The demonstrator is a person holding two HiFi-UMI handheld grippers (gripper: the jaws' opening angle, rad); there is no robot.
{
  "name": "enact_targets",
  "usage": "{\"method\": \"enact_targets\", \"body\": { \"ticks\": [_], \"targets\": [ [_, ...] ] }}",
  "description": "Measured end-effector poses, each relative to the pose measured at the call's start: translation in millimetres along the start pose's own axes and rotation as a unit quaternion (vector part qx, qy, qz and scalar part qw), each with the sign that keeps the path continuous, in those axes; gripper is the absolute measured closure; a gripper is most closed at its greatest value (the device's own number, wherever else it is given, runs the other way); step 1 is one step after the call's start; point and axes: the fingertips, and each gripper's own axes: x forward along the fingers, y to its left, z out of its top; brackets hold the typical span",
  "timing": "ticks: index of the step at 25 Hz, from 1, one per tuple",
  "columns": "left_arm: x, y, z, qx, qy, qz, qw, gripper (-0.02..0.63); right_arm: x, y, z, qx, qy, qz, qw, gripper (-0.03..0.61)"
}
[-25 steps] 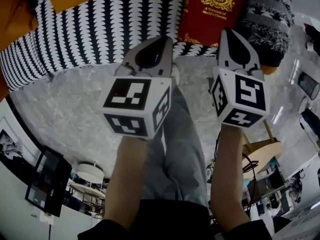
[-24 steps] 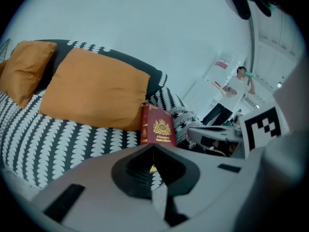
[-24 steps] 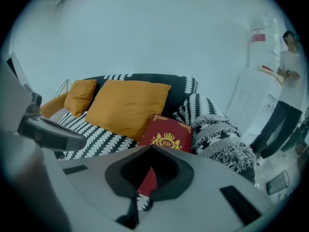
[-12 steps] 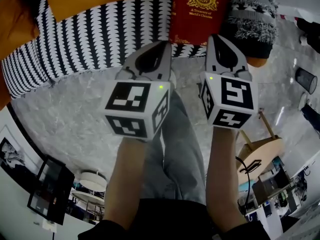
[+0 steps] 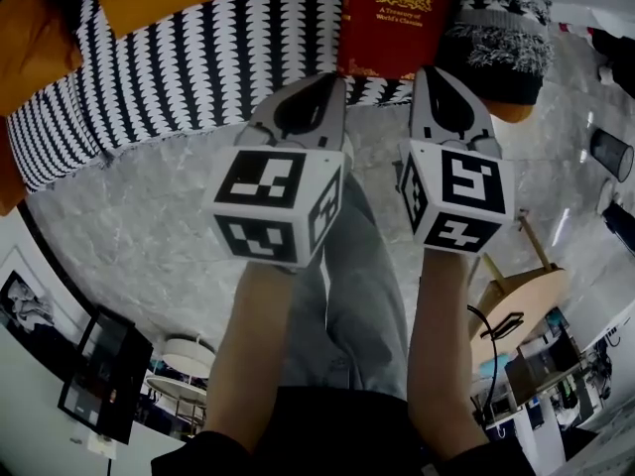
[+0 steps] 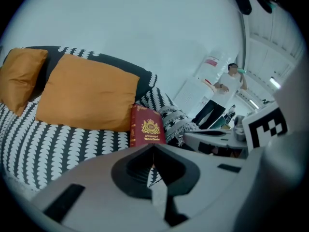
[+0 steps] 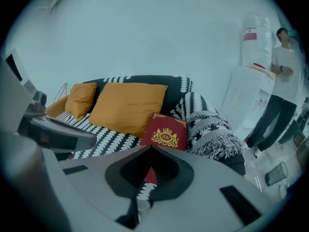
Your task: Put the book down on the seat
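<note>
- Nearest the camera, over the floor (image 5: 149, 206) in front of the sofa, the left gripper (image 5: 322, 85) and right gripper (image 5: 437, 82) are side by side, both pointing at the seat (image 5: 198, 77).
- Each gripper's own view shows its jaws pressed together with nothing between them, so both are clenched and empty.
- Past the seat's front edge, toward its right end, the book (image 5: 397, 18) stands propped with its red cover facing forward. It leans back on the orange cushion (image 7: 128, 105), and the fringed throw (image 7: 212, 129) is just beside it on the right.
- It looks to be a stiff, fairly heavy hardback with a smooth cover that might slip. A grip across the top edge or the free side edge, closing on both covers, seems soundest. Being tall and narrow-footed, it would tip easily.
- The book's bottom edge is hidden behind the jaws in the right gripper view.
- Its top is cut off in the head view.
- I cannot tell how steeply it leans, or whether it touches the throw.
</note>
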Motion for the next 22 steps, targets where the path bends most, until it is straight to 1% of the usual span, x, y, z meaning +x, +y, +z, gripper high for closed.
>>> {"method": "enact_targets", "body": {
  "ticks": [6,12,19,22],
  "targets": [
    [-13,-16,17,0.006,-0.009,-0.005,0.9999,0.600,-22,-1,19,0.002,-0.013,-0.002,1.000,0.569],
    [-38,-38,49,0.018,-0.031,-0.007,0.9993,0.600,-54,-1,50,0.009,-0.040,-0.001,0.999,0.569],
    [-75,-63,67,0.016,-0.041,-0.003,0.9990,0.600,-98,0,70,0.025,-0.051,0.001,0.998,0.569],
    [-90,-68,77,0.014,-0.049,0.002,0.9987,0.600,-113,-1,87,0.023,-0.067,0.001,0.997,0.569]
  ]
}}
